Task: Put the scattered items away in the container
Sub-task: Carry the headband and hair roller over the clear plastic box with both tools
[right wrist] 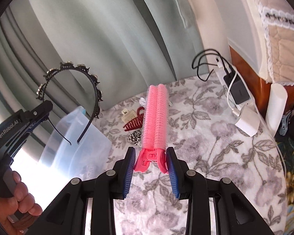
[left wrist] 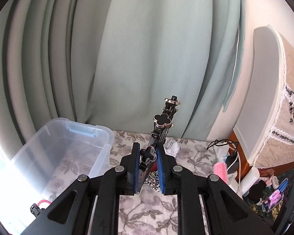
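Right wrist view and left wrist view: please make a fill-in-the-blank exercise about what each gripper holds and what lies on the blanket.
1. The left gripper is shut on a black ____ with clover ornaments.
2. The right gripper grips a hair roller clip whose colour is ____.
3. The clear plastic bin stands on a blanket with a ____ pattern.
4. The dark red claw clip lies ____ the bin.

Missing words: headband; pink; floral; outside

Pale green curtain in folds, floral grey cloth over the surface, bright daylight at left
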